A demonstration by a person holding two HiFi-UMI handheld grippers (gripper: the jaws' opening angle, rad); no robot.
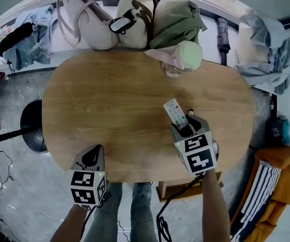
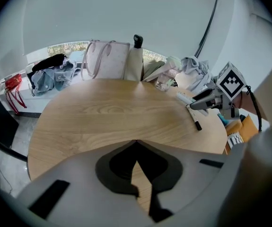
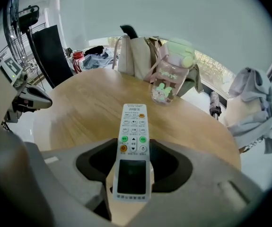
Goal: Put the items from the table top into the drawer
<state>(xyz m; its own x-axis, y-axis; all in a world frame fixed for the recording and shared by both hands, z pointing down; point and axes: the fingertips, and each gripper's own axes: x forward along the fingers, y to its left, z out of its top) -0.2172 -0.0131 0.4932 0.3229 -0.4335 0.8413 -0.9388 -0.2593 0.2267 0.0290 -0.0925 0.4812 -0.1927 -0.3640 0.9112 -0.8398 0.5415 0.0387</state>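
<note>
Remote [image 3: 132, 148] first: your right gripper [image 1: 183, 128] clamps it over the table [image 1: 109, 110], near right, not yet in any drawer. Your left gripper [image 2: 136, 143] is closed on nothing. Pen [image 2: 196, 119] and bottle [image 3: 166, 77] (far side) seem left to move.

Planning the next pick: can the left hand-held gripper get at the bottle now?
Probably yes: the left hand-held gripper is empty, and only bare table lies between it and the bottle, though its shut jaws must open first.
</note>
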